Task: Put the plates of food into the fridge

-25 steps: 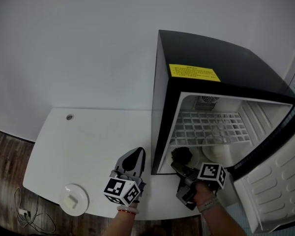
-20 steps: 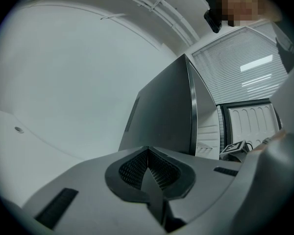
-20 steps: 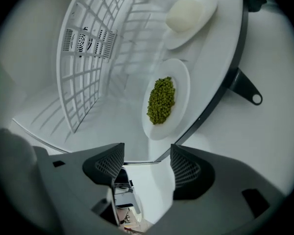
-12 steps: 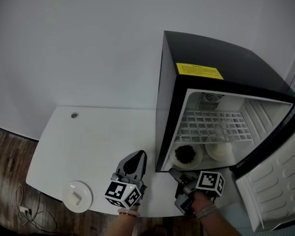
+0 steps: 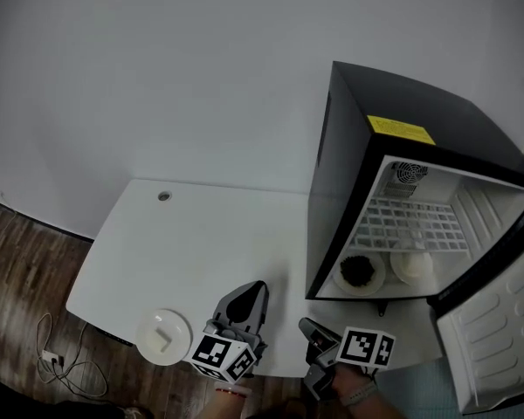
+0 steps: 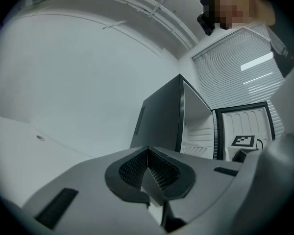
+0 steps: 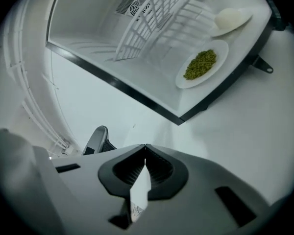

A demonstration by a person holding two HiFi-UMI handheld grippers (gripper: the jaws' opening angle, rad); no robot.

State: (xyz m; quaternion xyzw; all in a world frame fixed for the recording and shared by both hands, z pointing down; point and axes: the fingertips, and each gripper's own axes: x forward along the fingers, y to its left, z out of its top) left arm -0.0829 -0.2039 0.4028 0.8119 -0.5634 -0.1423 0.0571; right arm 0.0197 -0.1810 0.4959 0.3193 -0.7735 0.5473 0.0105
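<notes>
Two plates already sit side by side on the floor of the open fridge (image 5: 332, 199), under its white wire shelf (image 5: 415, 225). The plate of green food (image 5: 361, 273) is on the left and the plate with a pale mound (image 5: 413, 267) is on the right. From the right gripper view both lie just inside the front lip, and the greens look like a chopped heap in the middle of their plate.

A third plate (image 5: 163, 339), white with a pale piece on it, rests at the near left corner of the desk (image 5: 201, 243), well apart from the fridge. The fridge is black outside and white inside, and it stands at the right end of the desk with its door (image 5: 498, 339) swung out to the near right. A yellow label (image 5: 401, 129) with dark print is stuck on its top – the writing is too small to read.

The left gripper (image 5: 253, 293) hangs over the near edge of the desk, between the third plate and the fridge. Its jaws are closed tip to tip on nothing. The right gripper (image 5: 307, 326) is just in front of the fridge opening, clear of both plates – its jaws have just closed and now meet with nothing between them. Each gripper carries a cube of black-and-white square markers and no readable text. A small round hole (image 5: 164, 195) marks the far left of the desk.
</notes>
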